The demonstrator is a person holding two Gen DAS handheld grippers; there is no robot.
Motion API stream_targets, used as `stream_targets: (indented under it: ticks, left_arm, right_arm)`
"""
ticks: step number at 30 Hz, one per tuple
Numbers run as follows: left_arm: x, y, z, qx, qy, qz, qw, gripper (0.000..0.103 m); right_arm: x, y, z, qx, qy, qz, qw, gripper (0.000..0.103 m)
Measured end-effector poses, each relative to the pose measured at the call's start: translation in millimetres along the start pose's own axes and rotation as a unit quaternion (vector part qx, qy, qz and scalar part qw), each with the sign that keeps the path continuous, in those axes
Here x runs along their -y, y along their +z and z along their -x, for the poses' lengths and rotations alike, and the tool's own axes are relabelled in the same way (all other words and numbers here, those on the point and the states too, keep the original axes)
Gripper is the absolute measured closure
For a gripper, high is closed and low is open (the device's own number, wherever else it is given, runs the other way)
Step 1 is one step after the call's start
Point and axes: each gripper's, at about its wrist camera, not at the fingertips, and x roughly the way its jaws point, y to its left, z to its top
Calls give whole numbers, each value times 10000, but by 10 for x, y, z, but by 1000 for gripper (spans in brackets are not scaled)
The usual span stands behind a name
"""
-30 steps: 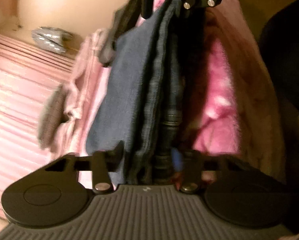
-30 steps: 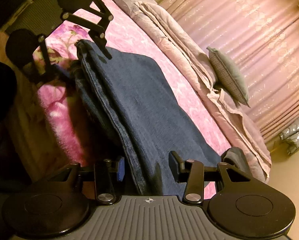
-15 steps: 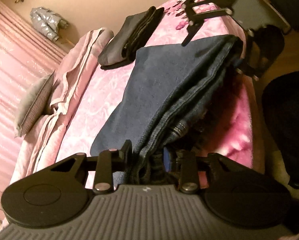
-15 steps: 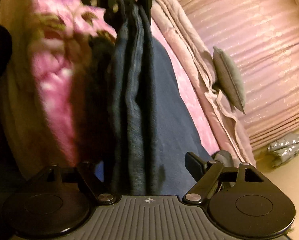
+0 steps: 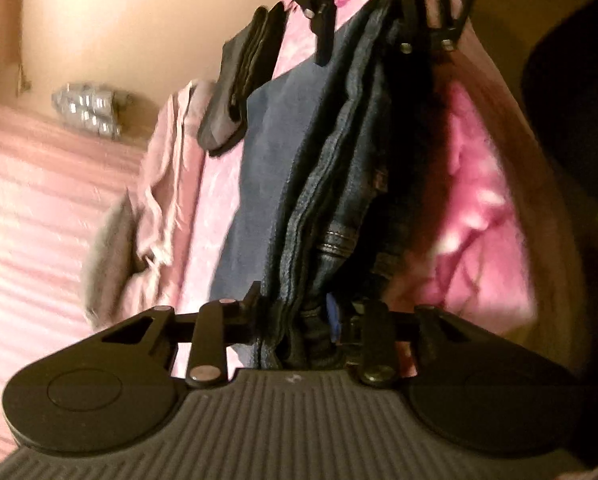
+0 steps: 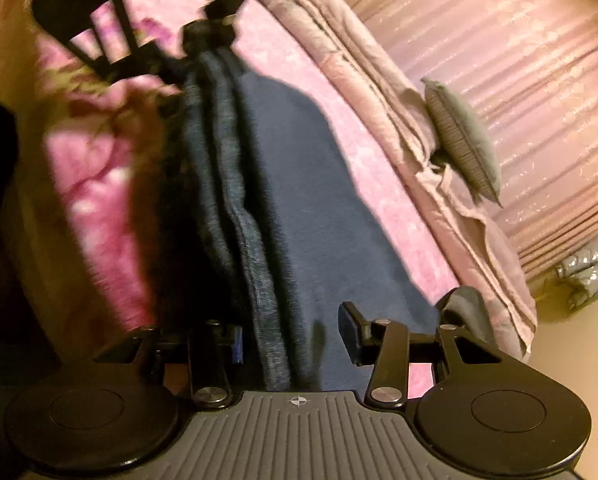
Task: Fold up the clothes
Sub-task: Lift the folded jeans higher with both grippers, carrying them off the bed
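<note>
Here, from the left wrist view, the left gripper point(image 5: 303, 312) has its jaws pinched on one end of the folded dark blue denim jeans point(image 5: 331, 168), which stretch away over the pink floral bedspread point(image 5: 475, 208) beside a folded dark grey garment point(image 5: 239, 80). From the right wrist view (blurred), the right gripper point(image 6: 291, 332) has jaws spread, the jeans' other end lying loosely between them, with a grey ribbed cushion point(image 6: 463, 136) against the pink pleated curtain point(image 6: 539, 80).

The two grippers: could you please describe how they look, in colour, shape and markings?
Both look alike. The left gripper and right gripper have a grey ribbed body flanked by two round black discs, black linkage arms with silver rivets, and black fingers with blue pads. A small crosshair mark sits at the centre of the right body's edge. No cables or sleeves show.
</note>
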Motion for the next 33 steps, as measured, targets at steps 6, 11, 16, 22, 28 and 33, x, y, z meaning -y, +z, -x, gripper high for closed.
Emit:
stream_targets:
  ticks: [6, 11, 16, 22, 28, 33]
  left_arm:
    - [-35, 62, -11, 324, 844, -925, 9916, 78]
    - [97, -53, -118, 154, 399, -634, 9971, 78]
    - [212, -106, -119, 189, 549, -797, 9951, 78]
    - [-45, 48, -143, 606, 1434, -935, 9834, 79]
    - [272, -240, -227, 318, 533, -704, 9956, 79]
    - [331, -314, -256, 296, 389, -772, 9958, 78]
  right_arm:
    - [-161, -75, 33, 162, -284, -357, 9988, 75]
    - [-278, -92, 0, 131, -327, -385, 9986, 75]
    - [-253, -88, -42, 210, -405, -482, 9978, 77]
    - [-285, -130, -30, 443, -763, -747, 9933, 82]
    - [-319, -99, -65, 343, -665, -568, 9956, 81]
    - [-285, -52, 19, 290, -495, -389, 9976, 77]
